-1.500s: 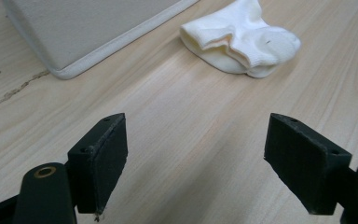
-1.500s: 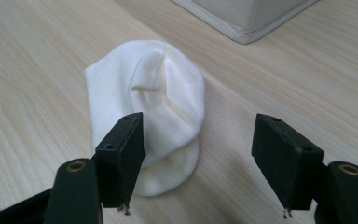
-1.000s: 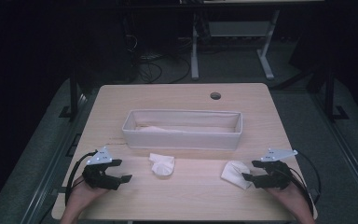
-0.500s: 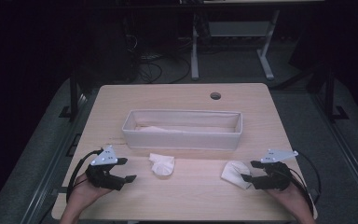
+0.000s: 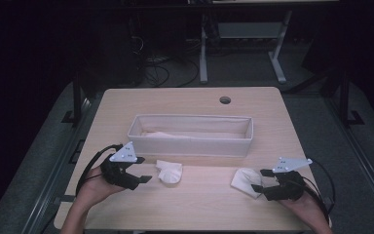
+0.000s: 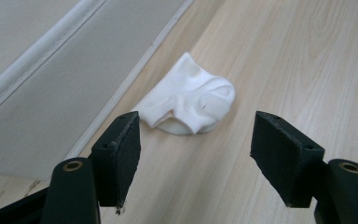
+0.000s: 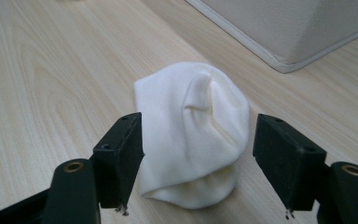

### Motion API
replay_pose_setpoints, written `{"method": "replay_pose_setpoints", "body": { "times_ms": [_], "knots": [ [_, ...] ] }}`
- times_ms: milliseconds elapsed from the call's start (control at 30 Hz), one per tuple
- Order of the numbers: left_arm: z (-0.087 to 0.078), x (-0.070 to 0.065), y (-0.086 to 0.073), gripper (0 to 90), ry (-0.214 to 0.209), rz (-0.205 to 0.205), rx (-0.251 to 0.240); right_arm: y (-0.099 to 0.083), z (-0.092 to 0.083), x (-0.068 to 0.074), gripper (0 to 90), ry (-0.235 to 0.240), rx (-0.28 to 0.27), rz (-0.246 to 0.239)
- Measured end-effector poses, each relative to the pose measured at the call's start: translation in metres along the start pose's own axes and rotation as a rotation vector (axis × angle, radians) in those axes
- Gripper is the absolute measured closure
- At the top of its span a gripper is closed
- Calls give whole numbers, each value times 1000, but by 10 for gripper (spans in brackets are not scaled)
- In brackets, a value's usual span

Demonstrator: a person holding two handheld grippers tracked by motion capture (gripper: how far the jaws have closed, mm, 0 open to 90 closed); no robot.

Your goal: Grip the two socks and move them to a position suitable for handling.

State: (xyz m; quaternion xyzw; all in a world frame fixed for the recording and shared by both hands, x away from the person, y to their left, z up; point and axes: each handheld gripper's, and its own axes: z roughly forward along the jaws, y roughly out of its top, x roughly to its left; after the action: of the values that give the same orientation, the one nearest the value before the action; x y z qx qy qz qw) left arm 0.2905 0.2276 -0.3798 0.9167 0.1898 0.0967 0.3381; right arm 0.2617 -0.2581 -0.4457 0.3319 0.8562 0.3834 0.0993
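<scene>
Two balled white socks are judged light, soft and easily crushed, best pinched across the bunched middle. The left sock (image 5: 169, 171), folded with its cuff upward, and the right sock (image 5: 246, 181), a rounded cream bundle, are seen on the near half of the surface (image 5: 204, 204), just before a long fabric bin (image 5: 190, 141). The left tool (image 5: 143, 176), its jaws just narrowed slightly with nothing between them, and the right tool (image 5: 257, 187) are held spread, empty.

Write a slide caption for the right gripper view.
Open hand-held gripper poised over a folded white sock on the wooden table, beside a corner of the fabric bin.
</scene>
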Motion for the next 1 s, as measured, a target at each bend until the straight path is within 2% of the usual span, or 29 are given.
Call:
{"method": "replay_pose_setpoints", "body": {
  "times_ms": [367,600,733,833,1000],
  "knots": [
    [35,2,14,395,-49,32,68,-2,-1,0,327,11,-18,1],
    [50,-2,22,427,-73,68,113,-5,-6,3,327,7,-27,0],
    [57,0,25,444,-86,66,125,-5,-6,3,328,11,-27,1],
    [63,0,28,473,-100,87,153,-6,-5,3,328,14,-20,4],
    [76,1,30,500,-115,91,201,-6,-6,4,331,9,-20,-5]
  ]
}}
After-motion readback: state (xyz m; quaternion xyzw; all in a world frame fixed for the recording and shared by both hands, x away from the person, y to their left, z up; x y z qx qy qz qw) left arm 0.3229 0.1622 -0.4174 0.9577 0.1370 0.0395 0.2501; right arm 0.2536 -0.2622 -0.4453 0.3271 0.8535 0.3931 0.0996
